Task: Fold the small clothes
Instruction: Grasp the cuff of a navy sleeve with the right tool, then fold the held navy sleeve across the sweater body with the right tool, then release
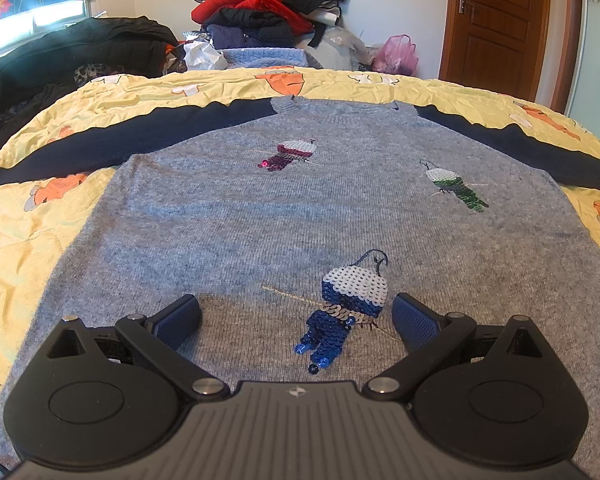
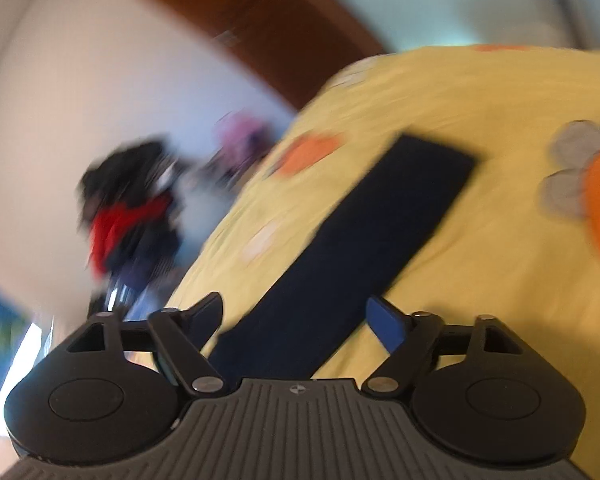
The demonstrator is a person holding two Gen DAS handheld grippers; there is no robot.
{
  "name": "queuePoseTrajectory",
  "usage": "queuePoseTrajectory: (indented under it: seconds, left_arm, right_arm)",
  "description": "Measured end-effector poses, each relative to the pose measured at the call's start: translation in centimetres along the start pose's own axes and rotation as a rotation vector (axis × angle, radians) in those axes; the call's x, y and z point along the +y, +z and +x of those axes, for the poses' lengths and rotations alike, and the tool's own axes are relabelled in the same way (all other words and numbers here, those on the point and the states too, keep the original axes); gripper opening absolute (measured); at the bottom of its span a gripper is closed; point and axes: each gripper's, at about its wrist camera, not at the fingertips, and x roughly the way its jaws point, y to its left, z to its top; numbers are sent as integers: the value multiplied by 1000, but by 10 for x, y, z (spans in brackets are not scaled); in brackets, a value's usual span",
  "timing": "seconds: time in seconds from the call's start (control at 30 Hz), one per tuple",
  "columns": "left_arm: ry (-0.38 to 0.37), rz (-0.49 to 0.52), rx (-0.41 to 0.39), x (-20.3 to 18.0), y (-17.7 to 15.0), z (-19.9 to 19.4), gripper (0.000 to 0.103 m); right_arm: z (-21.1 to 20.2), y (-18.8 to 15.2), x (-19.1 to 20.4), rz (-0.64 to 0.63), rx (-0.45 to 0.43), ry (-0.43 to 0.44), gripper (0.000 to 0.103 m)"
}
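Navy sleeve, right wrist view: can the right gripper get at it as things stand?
Probably yes. The sleeve lies flat on the yellow quilt, running between the open fingers of the right gripper, with nothing covering it. The picture is blurred, so contact is unclear.

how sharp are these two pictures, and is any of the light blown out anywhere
Left wrist view: sharp; the sweater and its sequin birds read clearly, though the fisheye bends the bedspread edges, and the window top left is blown out. Right wrist view: heavy motion blur smears the clothes pile and door; only the right gripper and the dark sleeve stay fairly readable.
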Motion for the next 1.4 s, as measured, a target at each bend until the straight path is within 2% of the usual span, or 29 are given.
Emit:
queuePoseTrajectory:
  seconds: [0.07,0.2,0.23,0.33,0.4,0.5,0.53,0.57,0.67,0.73,0.8,0.93,1.1,1.2,1.27,1.33,1.4]
  left_arm:
    - [0,0,0,0,0,0,103]
    - [0,0,0,0,0,0,103]
    - [0,0,0,0,0,0,103]
    - [0,0,0,0,0,0,103]
    - [0,0,0,0,0,0,103]
    - [0,0,0,0,0,0,103]
    - [0,0,0,0,0,0,103]
    - [-1,0,0,0,0,0,103]
    - [-1,0,0,0,0,0,103]
    - [0,0,0,0,0,0,103]
    - [-1,-1,0,0,0,0,103]
    - [-2,-2,-1,0,1,1,103]
    - [-4,-3,-1,0,1,2,103]
    - [-5,-2,-1,0,1,2,103]
    - [-9,0,-1,0,1,2,103]
    - [-10,1,-1,0,1,3,103]
    - [-11,1,-2,0,0,3,103]
  right_arm:
    - [11,15,-27,86,-33,-44,67]
    - [28,27,-66,236,-72,-68,61]
    - [31,27,-71,250,-82,-67,57]
    - [42,28,-71,250,-106,-70,54]
    - [51,29,-72,235,-113,-77,48]
    - [62,33,-69,234,-122,-100,28]
    - [66,32,-70,240,-125,-112,17]
    - [68,36,-71,242,-123,-124,11]
    - [64,40,-66,228,-123,-127,16]
    - [55,38,-48,146,-130,-122,16]
    - [43,32,-16,47,-130,-76,16]
    - [44,-11,76,-220,-61,58,16]
    - [69,-122,174,-493,107,213,16]
    - [92,-193,201,-529,248,239,16]
    - [98,-233,211,-590,301,218,16]
    - [102,-256,211,-621,340,162,19]
    - [89,-253,202,-559,313,182,27]
